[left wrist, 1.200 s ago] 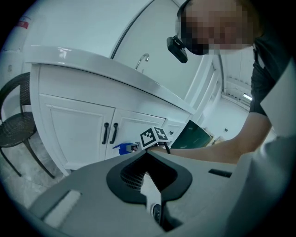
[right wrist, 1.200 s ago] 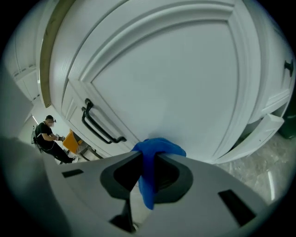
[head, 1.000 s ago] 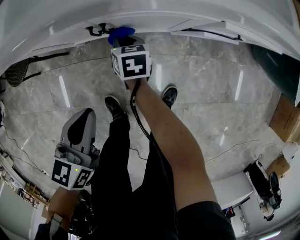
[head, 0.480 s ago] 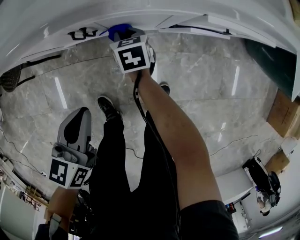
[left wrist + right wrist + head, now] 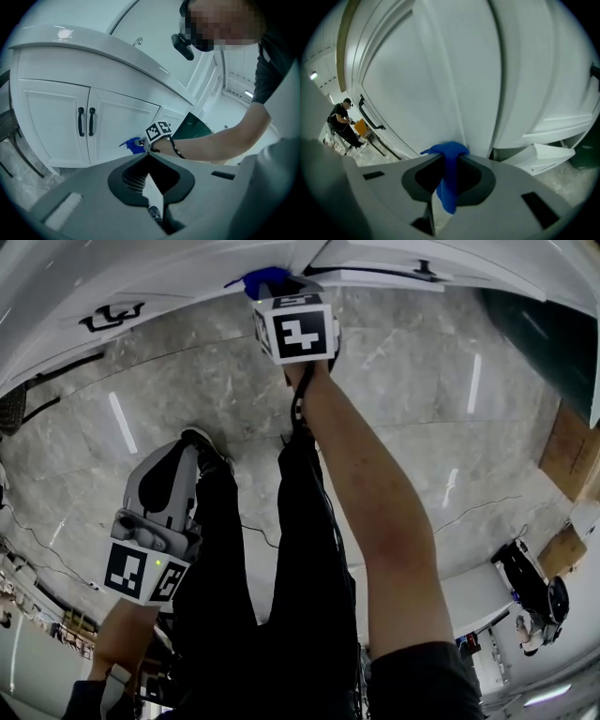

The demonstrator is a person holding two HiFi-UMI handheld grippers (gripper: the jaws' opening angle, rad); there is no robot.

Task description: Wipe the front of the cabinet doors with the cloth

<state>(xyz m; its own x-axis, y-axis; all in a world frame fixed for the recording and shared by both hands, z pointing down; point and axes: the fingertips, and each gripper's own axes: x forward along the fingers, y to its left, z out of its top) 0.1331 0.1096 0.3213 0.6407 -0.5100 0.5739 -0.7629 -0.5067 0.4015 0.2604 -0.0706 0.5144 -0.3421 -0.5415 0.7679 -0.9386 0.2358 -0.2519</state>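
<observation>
Doors: white cabinet doors [image 5: 454, 70] fill everything ahead of the right claw. The face is dead in front of the tips, and a raised upright edge runs up just above the cloth.
Arm nearer: it's the right one, stretched out to the doors. The left hangs well back and low, beside the person's legs.
Left claw [image 5: 150, 173]: jaws pressed together on nothing, and it points at the doors from a distance. From there you can see the right claw [image 5: 145, 143] at the lower part of a door.
Right claw [image 5: 449, 159]: pinching the cloth, with the tips right up at the door.
Cloth [image 5: 449, 178]: blue, bunched at the tips against the white face, touching or as near as I can judge. Its long axis runs back between the jaws, with a tail hanging toward the camera.
Key relation: the door is straight ahead with the cloth sandwiched between, so my read is the next stroke slides sideways or up along the face, not further in.
Handles [image 5: 85, 121]: a dark pair, upright, off to the left of the right claw and apart from the cloth. They could snag a leftward sweep.
Writing: no brand or label to read, only the black-and-white square markers on the claw cubes.
</observation>
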